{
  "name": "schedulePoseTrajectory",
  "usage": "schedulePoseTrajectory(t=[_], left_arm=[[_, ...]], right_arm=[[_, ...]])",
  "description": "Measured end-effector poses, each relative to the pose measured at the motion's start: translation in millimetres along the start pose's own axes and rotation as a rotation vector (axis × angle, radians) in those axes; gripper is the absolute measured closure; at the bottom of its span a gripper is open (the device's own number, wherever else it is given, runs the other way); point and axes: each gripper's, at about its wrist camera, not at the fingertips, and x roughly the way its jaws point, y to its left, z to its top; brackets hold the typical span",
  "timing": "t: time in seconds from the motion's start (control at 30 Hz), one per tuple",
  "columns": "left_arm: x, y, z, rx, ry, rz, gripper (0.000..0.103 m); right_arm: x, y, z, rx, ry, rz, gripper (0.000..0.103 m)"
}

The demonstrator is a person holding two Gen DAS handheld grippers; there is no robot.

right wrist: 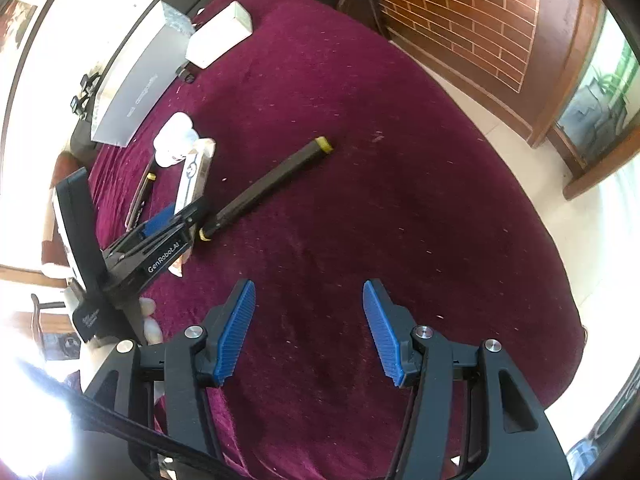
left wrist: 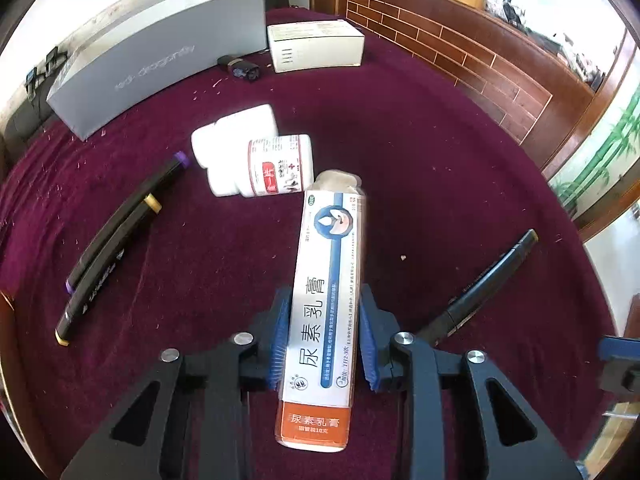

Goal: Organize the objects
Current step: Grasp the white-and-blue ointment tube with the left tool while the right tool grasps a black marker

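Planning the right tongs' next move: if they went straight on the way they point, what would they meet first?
Probably only bare maroon cloth; the right tongs stand open and empty, and the marker lies off to their left.

left gripper (left wrist: pixel 325 336) pitched steeply down, blue pads (left wrist: pixel 280 332) closed against both long sides of an ointment box (left wrist: pixel 326 300); seen from the right wrist it sits low at left, bare fingertips (right wrist: pixel 152 320) of the holding hand just behind it; right gripper (right wrist: pixel 310 330) angled down, jaws apart, nothing between them
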Motion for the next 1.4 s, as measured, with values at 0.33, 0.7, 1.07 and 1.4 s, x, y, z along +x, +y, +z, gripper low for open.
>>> schedulePoseTrajectory(t=[0.33,0.7,1.07,1.4], left_arm=[[-53.7,55.2,-35.5,-0.206,-0.043,-0.125,0.083],[-66.1,75.5,-83.3,-0.255,-0.025,-0.108,0.083],[-50.3,66.6,-87.4,-0.251,-0.012,-0.053,0.081],[-45.1,54.3,-90.1,-0.216,-0.041,-0.016,0.079]], right_arm=[[34.2,30.7,20.3,-0.037,0.048,0.005,0.048],[87.3,78.9,61.5,-0.121,0.077,-0.139,0.048],[108.5,121.9,69.6,-0.251,0.006,-0.290,0.048],[112.0,129.5,82.9,-0.255,-0.044,-0.352,0.079]])
